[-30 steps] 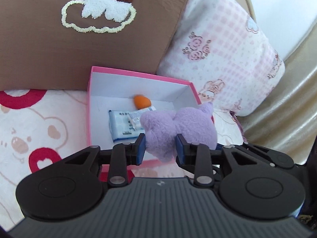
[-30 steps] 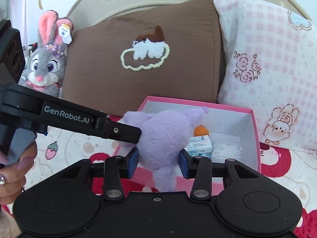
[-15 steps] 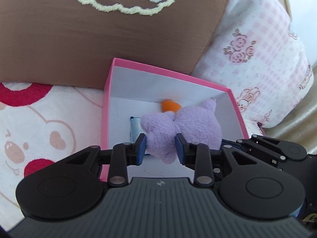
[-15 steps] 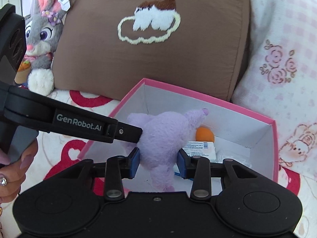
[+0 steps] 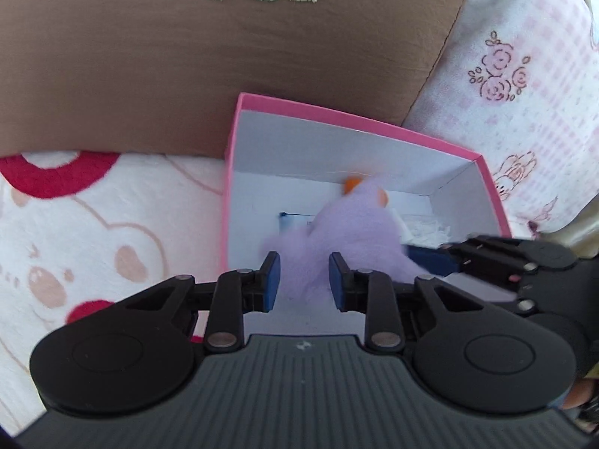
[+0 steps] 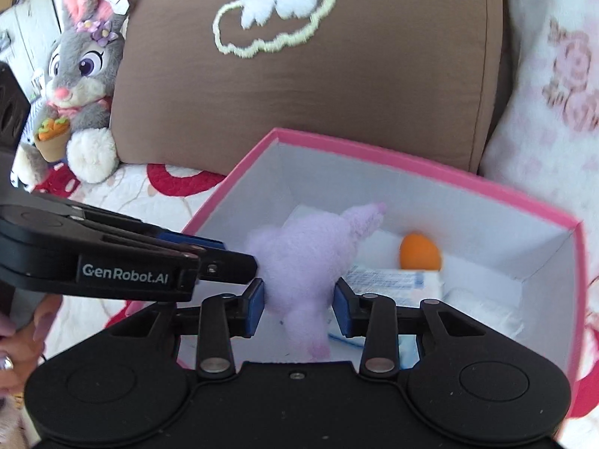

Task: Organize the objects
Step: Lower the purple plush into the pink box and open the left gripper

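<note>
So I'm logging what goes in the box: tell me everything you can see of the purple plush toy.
The fuzzy lilac plush toy is soft, with a pointed tip toward the far wall, its shape otherwise unclear. It hangs inside the pink cardboard box with white walls, above a printed packet. Left tongs and right tongs both pinch it, their jaws having just closed further.

Both wrist views close, angled down; share pink box [image 5: 374, 123] [image 6: 411, 166].

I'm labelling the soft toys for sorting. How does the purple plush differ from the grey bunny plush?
The purple plush is plain lilac and hangs over the pink box in both grippers; the grey bunny plush is grey, pink-eared, and sits free against the brown pillow. Both are fuzzy.
</note>
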The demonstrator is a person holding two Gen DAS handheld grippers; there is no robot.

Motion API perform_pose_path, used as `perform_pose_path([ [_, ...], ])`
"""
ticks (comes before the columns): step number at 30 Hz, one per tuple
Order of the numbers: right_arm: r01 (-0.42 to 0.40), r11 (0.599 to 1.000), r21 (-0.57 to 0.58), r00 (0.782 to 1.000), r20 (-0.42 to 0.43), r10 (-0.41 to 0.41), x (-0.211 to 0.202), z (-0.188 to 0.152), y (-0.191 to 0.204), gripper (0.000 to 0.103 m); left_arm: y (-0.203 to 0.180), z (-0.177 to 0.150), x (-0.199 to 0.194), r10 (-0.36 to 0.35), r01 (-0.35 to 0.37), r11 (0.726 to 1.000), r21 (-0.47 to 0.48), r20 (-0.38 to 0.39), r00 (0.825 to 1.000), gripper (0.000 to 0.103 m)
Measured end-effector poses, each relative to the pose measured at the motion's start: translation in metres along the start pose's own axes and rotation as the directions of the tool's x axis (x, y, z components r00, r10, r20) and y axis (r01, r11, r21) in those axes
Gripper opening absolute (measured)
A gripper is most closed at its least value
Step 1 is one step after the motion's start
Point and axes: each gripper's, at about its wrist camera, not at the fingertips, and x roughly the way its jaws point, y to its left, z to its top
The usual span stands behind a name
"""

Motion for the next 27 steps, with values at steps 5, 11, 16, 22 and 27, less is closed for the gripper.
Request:
perform_pose_path([
  [5,0.000,1.000,-0.007,1.000,-0.016,0.000,0.013,-0.001,0.002,0.038,-0.003,-0.003,0.004,0.007,-0.007,1.000,0.010,0.021,1.000,0.025],
  [11,0.003,1.000,0.006,1.000,-0.022,-0.002,0.018,0.008,0.006,0.035,0.002,0.000,0.000,0.027,-0.025,0.999,-0.026,0.051,0.998,0.025],
  [16,-0.087,0.993,0.075,0.996,0.031,0.085,0.018,0.021,0.002,0.033,0.012,0.008,-0.026,-0.005,0.012,0.998,-0.065,0.113,0.994,0.025],
  [22,-0.124,0.992,0.039,0.992,0.008,0.124,0.038,0.029,0.003,0.033,0.019,0.013,-0.030,-0.007,0.016,0.996,-0.084,0.100,0.995,0.024],
  [27,-0.145,0.989,0.022,0.989,-0.017,0.146,0.052,0.028,0.004,0.034,0.028,0.015,-0.024,-0.010,0.018,0.994,-0.110,0.072,0.997,0.024],
])
